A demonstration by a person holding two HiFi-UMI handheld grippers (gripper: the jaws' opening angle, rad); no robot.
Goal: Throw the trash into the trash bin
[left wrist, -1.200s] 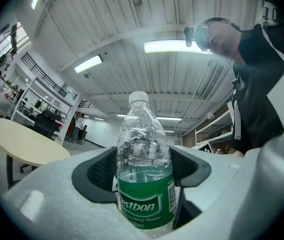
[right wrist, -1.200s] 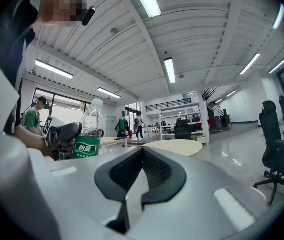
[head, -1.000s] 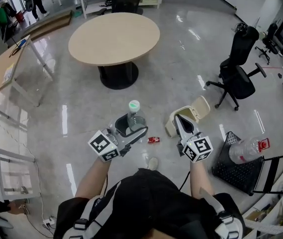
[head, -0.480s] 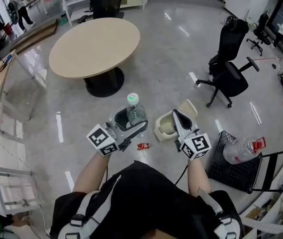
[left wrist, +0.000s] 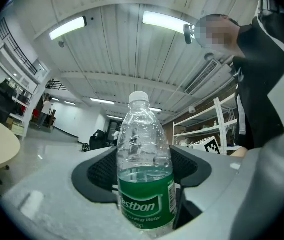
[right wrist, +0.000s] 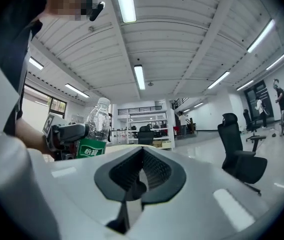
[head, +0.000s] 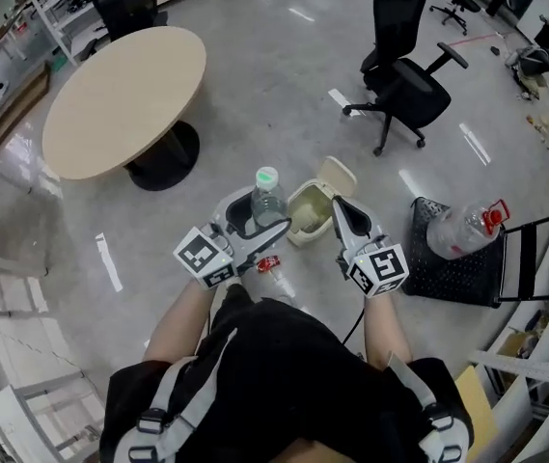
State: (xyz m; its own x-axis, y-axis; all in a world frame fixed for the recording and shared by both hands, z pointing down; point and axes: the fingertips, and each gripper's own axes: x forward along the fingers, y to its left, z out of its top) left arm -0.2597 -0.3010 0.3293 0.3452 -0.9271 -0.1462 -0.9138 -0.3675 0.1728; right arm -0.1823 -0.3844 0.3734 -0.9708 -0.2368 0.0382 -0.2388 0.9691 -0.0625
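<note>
Clear bottle (left wrist: 144, 184), green label, white cap. Cream trash bin (head: 298, 231); red scrap (head: 268, 263) just beside it on grey glossy floor (head: 255, 95). Grey left gripper (head: 253, 218) and right gripper (head: 341, 212), black-white square-marker cubes.

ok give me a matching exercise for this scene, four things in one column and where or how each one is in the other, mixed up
Things:
1. water bottle
2. trash bin
3. small red scrap
4. right gripper

States:
A. standing on the floor, lid up
B. fingers together, nothing between them
C. upright between the fingers of the left gripper
D. lying loose on the floor

Pairs: 1-C, 2-A, 3-D, 4-B
</note>
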